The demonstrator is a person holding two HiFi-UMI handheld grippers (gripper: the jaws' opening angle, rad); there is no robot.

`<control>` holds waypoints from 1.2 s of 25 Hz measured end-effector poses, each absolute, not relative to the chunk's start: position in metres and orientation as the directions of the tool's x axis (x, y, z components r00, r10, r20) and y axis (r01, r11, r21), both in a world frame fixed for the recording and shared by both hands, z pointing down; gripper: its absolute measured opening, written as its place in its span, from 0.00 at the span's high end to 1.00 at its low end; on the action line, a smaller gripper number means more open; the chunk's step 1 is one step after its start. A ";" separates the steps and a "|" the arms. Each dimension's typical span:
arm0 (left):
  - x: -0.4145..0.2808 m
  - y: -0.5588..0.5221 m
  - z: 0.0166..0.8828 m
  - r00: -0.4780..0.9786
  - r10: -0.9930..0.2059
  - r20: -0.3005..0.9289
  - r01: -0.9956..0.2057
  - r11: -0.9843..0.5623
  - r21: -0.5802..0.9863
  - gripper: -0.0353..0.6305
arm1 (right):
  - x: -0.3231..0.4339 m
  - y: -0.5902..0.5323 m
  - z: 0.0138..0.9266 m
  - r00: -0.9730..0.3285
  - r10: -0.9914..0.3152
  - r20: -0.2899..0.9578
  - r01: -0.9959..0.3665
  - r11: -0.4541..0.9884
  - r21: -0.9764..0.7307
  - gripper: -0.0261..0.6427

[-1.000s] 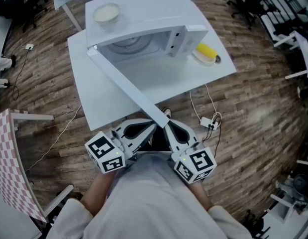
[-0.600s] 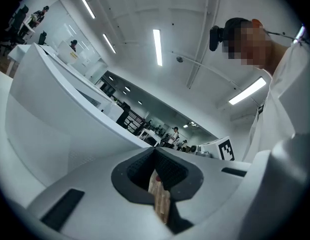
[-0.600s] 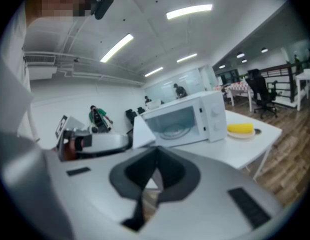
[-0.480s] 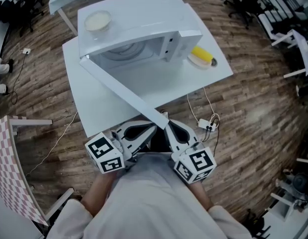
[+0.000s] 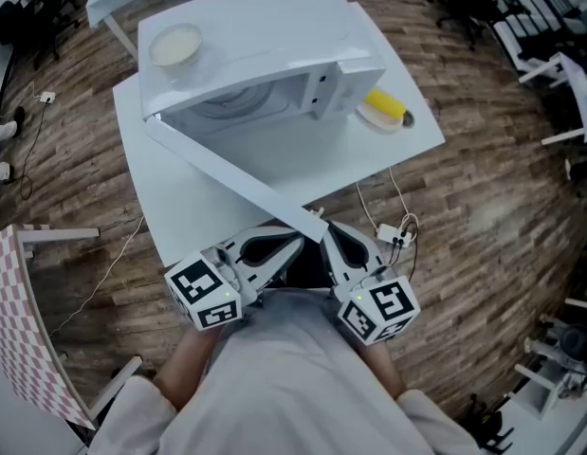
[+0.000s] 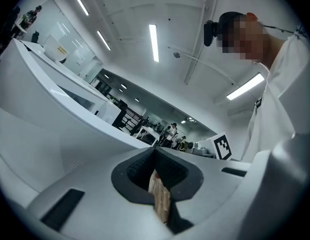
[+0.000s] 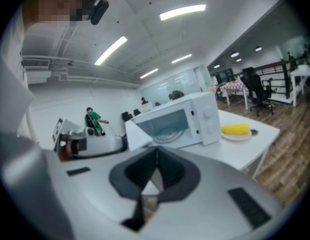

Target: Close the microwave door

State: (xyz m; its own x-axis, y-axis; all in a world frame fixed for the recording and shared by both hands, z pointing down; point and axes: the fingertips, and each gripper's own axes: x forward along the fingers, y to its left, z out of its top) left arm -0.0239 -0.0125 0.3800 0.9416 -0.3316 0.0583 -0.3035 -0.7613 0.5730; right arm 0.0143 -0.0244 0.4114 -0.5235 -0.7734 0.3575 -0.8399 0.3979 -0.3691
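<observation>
Both grippers sit low against the person's front, jaws aimed forward and angled inward so their tips nearly meet at the free end of the long white microwave door point(image 5: 227, 173). The left gripper point(image 6: 155, 151) has its jaws pressed together on nothing, and the right gripper point(image 7: 156, 156) is the same. Whether either tip touches the door, I cannot tell. Both of the person's hands, the left hand point(image 5: 191, 347) and the right hand point(image 5: 386, 360), hold them from behind, white sleeves drawn in close.

That door stands wide open, swung out from the boxy white microwave point(image 5: 274, 36) towards the person, with the glass turntable showing inside. A pale round bowl point(image 5: 176, 45) rests on the oven's top. Just to its right a small plate point(image 5: 372, 119) carries a yellow oblong item point(image 5: 386, 104). All this stands on a white table point(image 5: 179, 207) over a wooden plank floor point(image 5: 483, 207).

Each gripper's cube point(image 5: 203, 292) bears black-and-white square markers; no lettering is legible.
</observation>
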 end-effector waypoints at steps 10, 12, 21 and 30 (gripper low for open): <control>-0.012 -0.028 0.384 0.940 -0.333 0.070 -0.311 -0.756 0.577 0.92 | 0.031 -0.041 0.409 -0.525 -0.777 0.348 -0.835 0.391 -0.388 0.93; -0.009 -0.031 0.383 0.940 -0.334 0.069 -0.310 -0.752 0.582 0.92 | 0.035 -0.044 0.409 -0.527 -0.776 0.347 -0.833 0.390 -0.393 0.93; 0.000 -0.048 0.380 0.939 -0.337 0.071 -0.309 -0.735 0.604 0.92 | 0.041 -0.064 0.410 -0.552 -0.759 0.344 -0.815 0.405 -0.414 0.93; 0.007 -0.072 0.378 0.933 -0.354 0.067 -0.315 -0.713 0.626 0.92 | 0.054 -0.090 0.410 -0.554 -0.757 0.345 -0.814 0.407 -0.414 0.93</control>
State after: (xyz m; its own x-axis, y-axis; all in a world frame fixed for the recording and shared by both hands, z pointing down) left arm 0.0075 -0.0723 0.3776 0.9329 -0.3540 0.0669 -0.3155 -0.7129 0.6263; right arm 0.0541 -0.0899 0.4098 -0.5541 -0.7574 0.3454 -0.8144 0.4071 -0.4136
